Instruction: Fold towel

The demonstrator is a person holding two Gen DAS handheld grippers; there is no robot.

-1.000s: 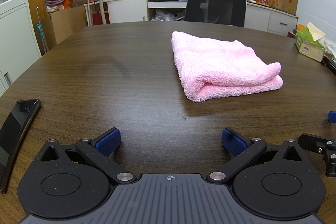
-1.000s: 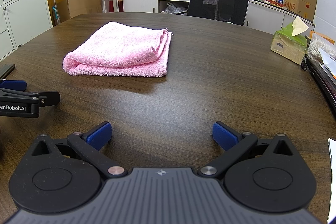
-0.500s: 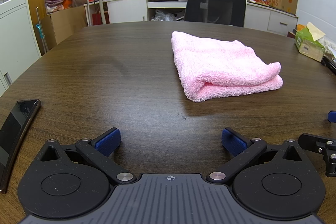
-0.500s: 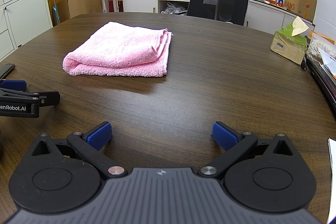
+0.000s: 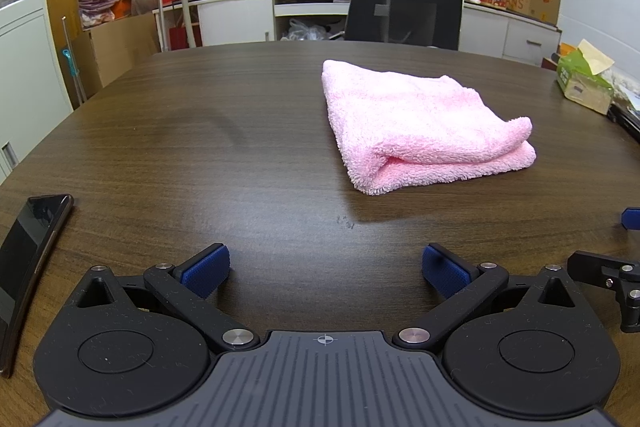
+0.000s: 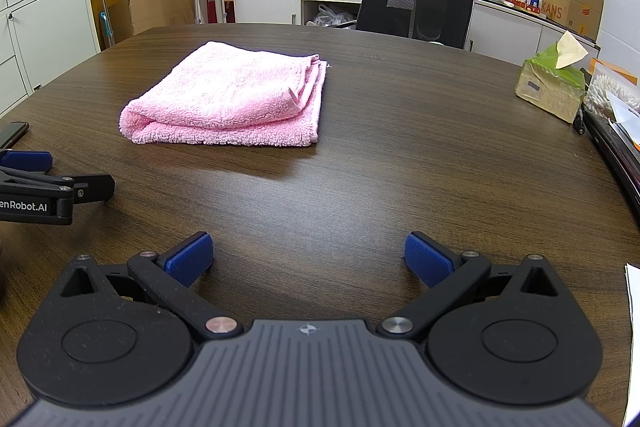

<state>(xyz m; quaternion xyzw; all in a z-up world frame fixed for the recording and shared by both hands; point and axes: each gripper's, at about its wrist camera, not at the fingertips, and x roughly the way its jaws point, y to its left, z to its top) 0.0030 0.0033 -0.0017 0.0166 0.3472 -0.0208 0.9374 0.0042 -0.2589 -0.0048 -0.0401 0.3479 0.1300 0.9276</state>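
Observation:
A pink towel (image 5: 420,123) lies folded into a thick rectangle on the dark wooden table (image 5: 200,147). In the right wrist view the same towel (image 6: 232,99) sits ahead and to the left. My left gripper (image 5: 326,267) stands open near the table's front edge, well short of the towel, with nothing between its blue pads. My right gripper (image 6: 308,259) is also open and empty, low over the table. Each wrist view catches part of the other gripper at its side edge.
A black phone (image 5: 28,259) lies at the left front of the table. A green tissue box (image 6: 552,87) and a dark laptop edge (image 6: 616,155) sit at the right. A black office chair (image 5: 404,11) stands behind the table's far edge.

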